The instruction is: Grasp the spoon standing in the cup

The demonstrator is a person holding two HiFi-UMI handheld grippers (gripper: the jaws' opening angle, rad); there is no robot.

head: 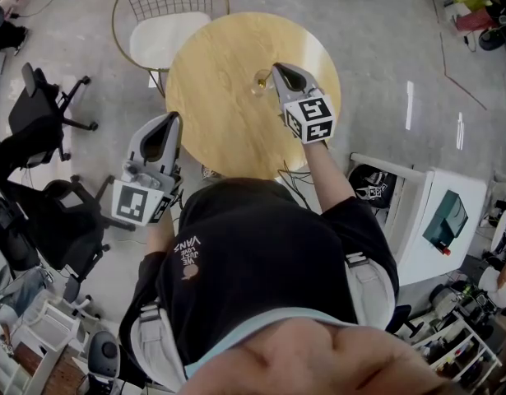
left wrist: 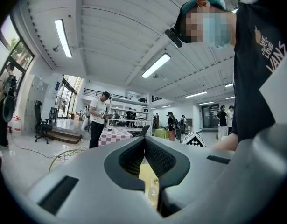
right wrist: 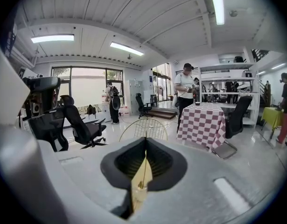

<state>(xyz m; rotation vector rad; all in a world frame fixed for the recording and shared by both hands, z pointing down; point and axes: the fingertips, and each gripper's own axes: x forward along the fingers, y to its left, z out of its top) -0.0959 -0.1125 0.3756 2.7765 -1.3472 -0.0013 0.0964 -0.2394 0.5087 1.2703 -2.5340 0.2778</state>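
Observation:
A small clear glass cup (head: 261,81) stands near the far middle of the round wooden table (head: 211,97). My right gripper (head: 276,67) hovers just right of it and above it. In the right gripper view its jaws (right wrist: 145,151) are shut on the thin golden spoon (right wrist: 143,171), which hangs straight down to the cup (right wrist: 139,195). My left gripper (head: 167,123) is off the table's left edge, away from the cup. In the left gripper view its tips (left wrist: 144,140) meet with nothing between them, and the cup (left wrist: 154,189) shows through the gap below.
A gold wire chair with a white cushion (head: 166,25) stands at the table's far side. Black office chairs (head: 39,118) are at the left and a white machine (head: 434,220) is at the right. A checkered table (right wrist: 204,122) and several people stand farther off.

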